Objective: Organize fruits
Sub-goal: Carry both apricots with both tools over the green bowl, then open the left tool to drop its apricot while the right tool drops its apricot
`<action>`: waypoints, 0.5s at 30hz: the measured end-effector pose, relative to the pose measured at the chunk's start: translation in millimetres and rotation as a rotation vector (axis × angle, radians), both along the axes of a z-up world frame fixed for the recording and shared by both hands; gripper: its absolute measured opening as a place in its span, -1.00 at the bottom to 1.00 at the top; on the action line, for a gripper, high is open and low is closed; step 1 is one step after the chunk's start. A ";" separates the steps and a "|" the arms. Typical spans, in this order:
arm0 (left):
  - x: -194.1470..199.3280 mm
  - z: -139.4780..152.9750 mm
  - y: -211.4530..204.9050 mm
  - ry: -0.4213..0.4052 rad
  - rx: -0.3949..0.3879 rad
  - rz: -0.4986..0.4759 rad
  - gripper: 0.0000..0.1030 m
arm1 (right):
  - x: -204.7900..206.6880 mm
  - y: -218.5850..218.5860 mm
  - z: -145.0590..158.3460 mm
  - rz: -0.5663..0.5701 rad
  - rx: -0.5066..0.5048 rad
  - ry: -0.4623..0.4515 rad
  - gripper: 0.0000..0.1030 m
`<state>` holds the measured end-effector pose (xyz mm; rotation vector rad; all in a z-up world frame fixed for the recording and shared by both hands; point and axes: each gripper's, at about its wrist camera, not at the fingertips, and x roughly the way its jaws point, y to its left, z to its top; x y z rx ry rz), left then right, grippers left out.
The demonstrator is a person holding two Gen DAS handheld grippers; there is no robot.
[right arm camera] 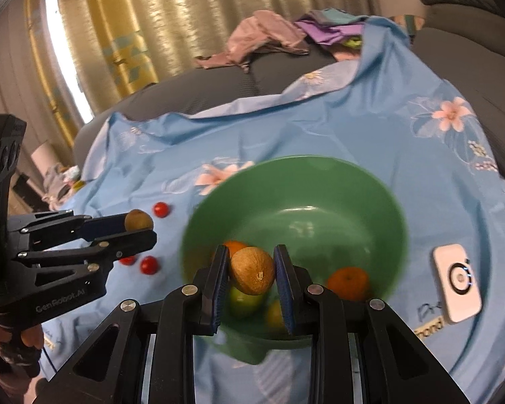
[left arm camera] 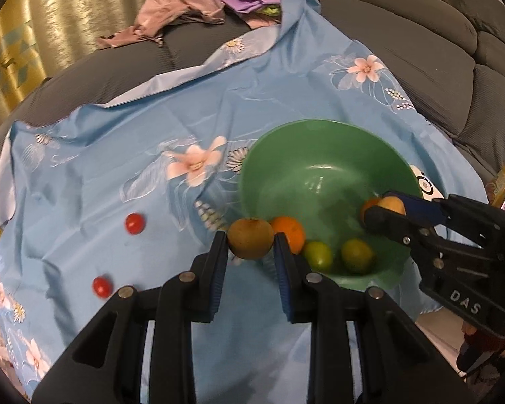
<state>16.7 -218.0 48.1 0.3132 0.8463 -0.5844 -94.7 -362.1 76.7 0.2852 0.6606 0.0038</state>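
Fruits partly sorted: green bowl (right arm camera: 380, 202) on the blue floral cloth (left arm camera: 151, 128) over a sofa already holds two oranges (right arm camera: 348, 282) and two green fruits (left arm camera: 318, 255). Left tool (left arm camera: 250, 245) is clamped on a brown round fruit (left arm camera: 250, 238), held near the bowl's near rim, not yet inside as far as I can judge. Right tool (right arm camera: 250, 271) grips a second brown fruit (right arm camera: 252, 270) above the bowl interior, looks about ready to drop. Still loose on the cloth: small red tomatoes (left arm camera: 134, 223), two seen from left wrist, three from right wrist. White device (right arm camera: 458, 286) lies beside the bowl. Roughly halfway or better; both held fruits plus tomatoes remain.
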 end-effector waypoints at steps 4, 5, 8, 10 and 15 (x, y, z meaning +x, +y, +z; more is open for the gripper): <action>6.7 -10.1 -18.9 0.018 0.020 -0.019 -0.48 | -1.0 -10.5 -4.2 -0.026 -0.004 0.007 -0.43; 7.9 -11.8 -21.1 0.021 0.025 -0.021 -0.48 | -1.6 -13.4 -6.4 -0.030 0.000 0.008 -0.43; 12.6 -19.4 -29.8 0.029 0.047 -0.018 -0.47 | -0.1 -19.1 -11.4 -0.039 0.010 0.017 -0.43; 14.6 -22.3 -32.3 0.026 0.060 -0.013 -0.47 | 0.2 -21.2 -13.8 -0.042 0.013 0.020 -0.43; 16.5 -20.4 -37.4 0.015 0.073 -0.009 -0.46 | -0.8 -27.1 -20.5 -0.057 0.026 0.034 -0.43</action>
